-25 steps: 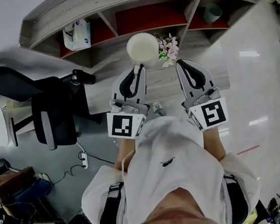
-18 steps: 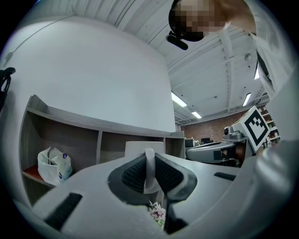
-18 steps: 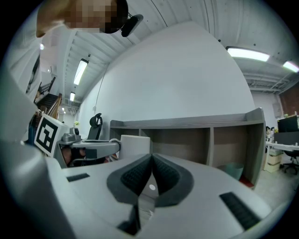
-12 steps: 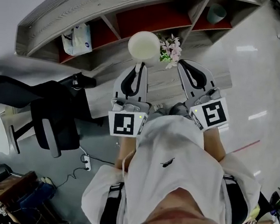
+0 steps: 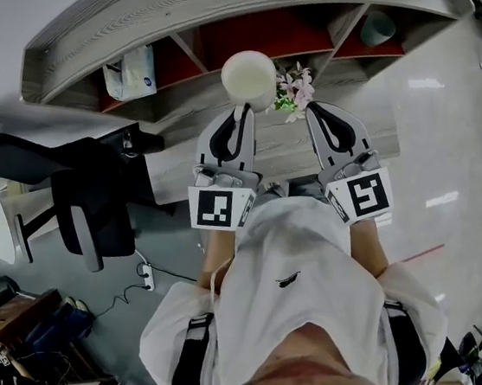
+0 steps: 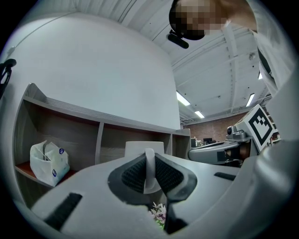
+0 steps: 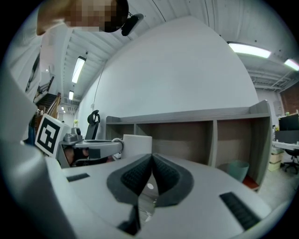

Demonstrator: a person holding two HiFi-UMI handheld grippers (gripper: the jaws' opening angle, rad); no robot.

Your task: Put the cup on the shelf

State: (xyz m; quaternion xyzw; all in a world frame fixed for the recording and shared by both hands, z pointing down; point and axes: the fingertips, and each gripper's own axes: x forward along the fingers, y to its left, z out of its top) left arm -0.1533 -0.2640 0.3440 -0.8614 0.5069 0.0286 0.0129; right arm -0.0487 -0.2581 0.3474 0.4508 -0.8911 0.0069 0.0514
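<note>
A white cup hangs in the air in front of the shelf, which is grey wood with red inner floors. My left gripper is shut on the cup's handle. In the left gripper view the handle stands upright between the black pads, and the cup body rises behind them. My right gripper is beside it on the right, shut, with nothing in it. The right gripper view shows the right gripper with its pads meeting, and the cup off to the left.
A white tissue bag lies in the shelf's left compartment, and a teal bin stands in the right one. A small bunch of flowers sits just right of the cup. A black office chair stands at the left.
The cup and both grippers have edged slightly up toward the shelf. The hold on the handle is the same.
</note>
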